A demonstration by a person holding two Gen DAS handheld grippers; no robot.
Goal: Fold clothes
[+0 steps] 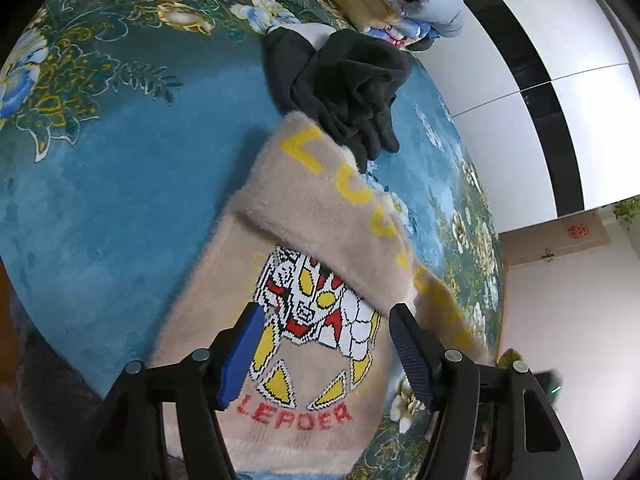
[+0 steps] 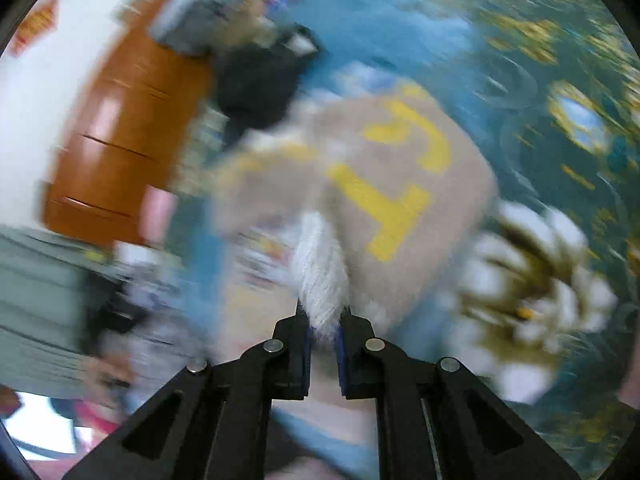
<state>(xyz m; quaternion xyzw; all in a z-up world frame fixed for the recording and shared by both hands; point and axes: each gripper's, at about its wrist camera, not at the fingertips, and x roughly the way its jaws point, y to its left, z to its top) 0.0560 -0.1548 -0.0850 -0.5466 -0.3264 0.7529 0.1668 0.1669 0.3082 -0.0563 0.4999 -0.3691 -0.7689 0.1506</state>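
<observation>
A fluffy beige sweater [image 1: 304,240] with yellow letters, a pixel robot figure and the red word LEADER lies on the teal flowered blanket [image 1: 120,208]. One flap of it is folded over the front. My left gripper [image 1: 324,320] hovers above the robot figure, open, with nothing between its blue pads. In the blurred right wrist view my right gripper [image 2: 323,320] is shut on a white fuzzy edge of the beige sweater [image 2: 384,184], which is lifted off the blanket [image 2: 560,80].
A crumpled black garment [image 1: 344,88] lies just beyond the sweater. A stack of folded clothes [image 1: 384,0] sits at the blanket's far edge. White and black wardrobe doors [image 1: 560,100] stand to the right. An orange wooden cabinet [image 2: 120,132] shows beside the bed.
</observation>
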